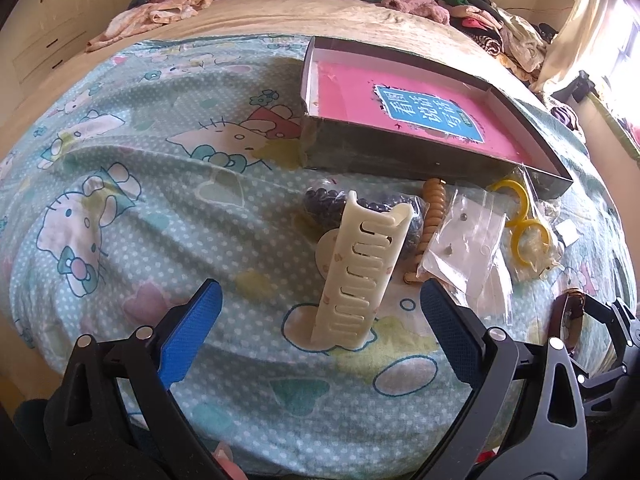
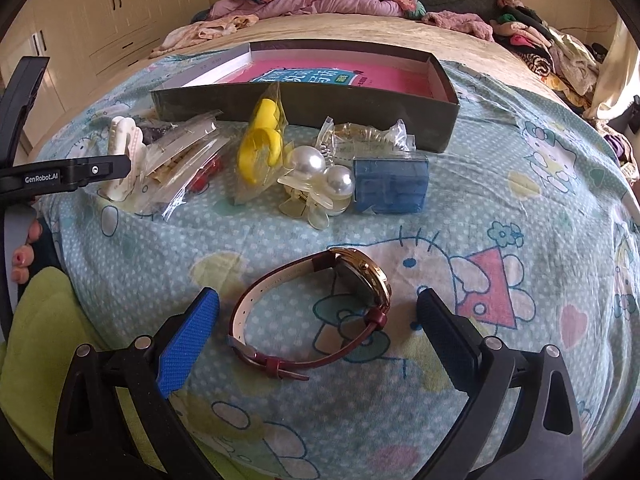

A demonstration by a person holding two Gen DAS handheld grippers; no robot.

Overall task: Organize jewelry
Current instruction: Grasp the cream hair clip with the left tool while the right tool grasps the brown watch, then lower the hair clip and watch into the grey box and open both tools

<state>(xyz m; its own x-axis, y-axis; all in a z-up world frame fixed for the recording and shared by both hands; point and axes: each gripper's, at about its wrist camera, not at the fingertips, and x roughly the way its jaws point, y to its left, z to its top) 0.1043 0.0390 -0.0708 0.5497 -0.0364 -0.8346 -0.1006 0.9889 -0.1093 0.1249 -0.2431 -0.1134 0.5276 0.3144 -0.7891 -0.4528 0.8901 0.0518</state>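
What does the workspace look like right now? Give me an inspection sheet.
Surface: bedsheet, cartoon print, wrinkled.
Job's things: watch between right fingers, untouched; cream clip ahead of left gripper; yellow hoops, pearl clip, blue box, bagged studs, beads lie loose before the tray, which holds only a pink book.
Clutter: clothes piled at bed's far side.
Grippers: left gripper open; right gripper open.
Cables: nothing seen.
Surroundings: cabinets, bright window at the right.

Left tool [image 1: 320, 300] jaws spread wide; right tool [image 2: 319, 306] likewise.
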